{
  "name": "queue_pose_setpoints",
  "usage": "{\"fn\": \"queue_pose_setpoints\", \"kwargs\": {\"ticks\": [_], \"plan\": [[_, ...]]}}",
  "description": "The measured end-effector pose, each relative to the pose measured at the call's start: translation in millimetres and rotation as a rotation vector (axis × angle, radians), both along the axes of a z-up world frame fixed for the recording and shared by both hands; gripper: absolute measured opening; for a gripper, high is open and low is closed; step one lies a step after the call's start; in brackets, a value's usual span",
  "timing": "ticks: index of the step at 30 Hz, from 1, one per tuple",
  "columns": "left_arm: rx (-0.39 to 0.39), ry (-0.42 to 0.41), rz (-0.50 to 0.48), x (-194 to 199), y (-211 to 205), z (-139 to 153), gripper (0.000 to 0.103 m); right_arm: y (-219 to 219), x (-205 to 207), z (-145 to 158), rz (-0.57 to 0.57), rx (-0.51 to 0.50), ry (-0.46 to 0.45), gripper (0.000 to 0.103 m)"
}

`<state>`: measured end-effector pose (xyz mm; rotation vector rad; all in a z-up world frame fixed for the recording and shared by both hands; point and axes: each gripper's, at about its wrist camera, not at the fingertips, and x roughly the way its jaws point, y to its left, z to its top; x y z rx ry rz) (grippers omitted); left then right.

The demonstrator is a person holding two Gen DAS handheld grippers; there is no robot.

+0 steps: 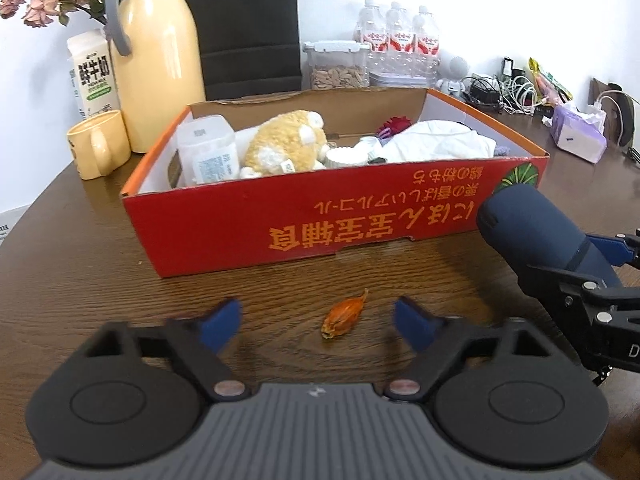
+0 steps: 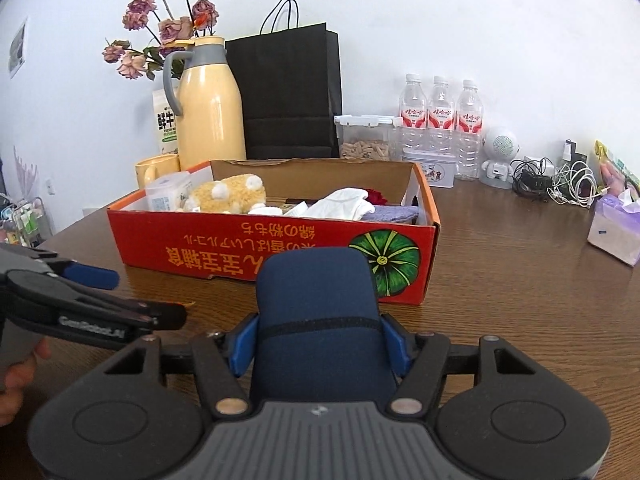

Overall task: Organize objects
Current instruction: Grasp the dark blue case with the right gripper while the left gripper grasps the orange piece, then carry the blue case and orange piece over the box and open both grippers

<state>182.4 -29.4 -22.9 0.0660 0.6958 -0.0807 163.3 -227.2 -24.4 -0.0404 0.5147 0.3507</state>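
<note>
A small dried orange pod (image 1: 343,317) lies on the brown wooden table (image 1: 80,240), in front of the red cardboard box (image 1: 280,232). My left gripper (image 1: 318,314) is open, its blue fingers (image 1: 222,322) standing either side of the pod without touching it. My right gripper (image 2: 320,340) is shut on a navy blue fabric pouch (image 2: 316,292), held just above the table near the box's right front corner. In the box (image 2: 200,240) lie a yellow plush toy (image 1: 284,148), a white plastic container (image 1: 206,152) and a white cloth (image 1: 436,144).
Behind the box stand a yellow thermos jug (image 1: 160,60), a yellow mug (image 1: 100,144), a milk carton (image 1: 90,72), a black paper bag (image 2: 288,92), a snack container (image 2: 364,136) and three water bottles (image 2: 440,116). At right are a tissue pack (image 2: 616,228) and tangled cables (image 2: 560,184).
</note>
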Motion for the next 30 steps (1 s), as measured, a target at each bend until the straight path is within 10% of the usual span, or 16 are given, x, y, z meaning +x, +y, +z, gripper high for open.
{"fn": "queue_pose_setpoints", "kwargs": {"ticks": [4,17,30], "plan": [[-0.018,-0.01,-0.038,-3,-1,-3,0.015,0,-1,0,0.01,0.008,-0.002,0.062],[-0.077,-0.122,-0.058,-23,-3,19,0.014,0,-8,9,0.021,0.03,-0.041,0.062],[-0.133,-0.328,-0.035,9,-12,95,0.014,20,27,81,0.038,0.065,-0.21,0.062]]}}
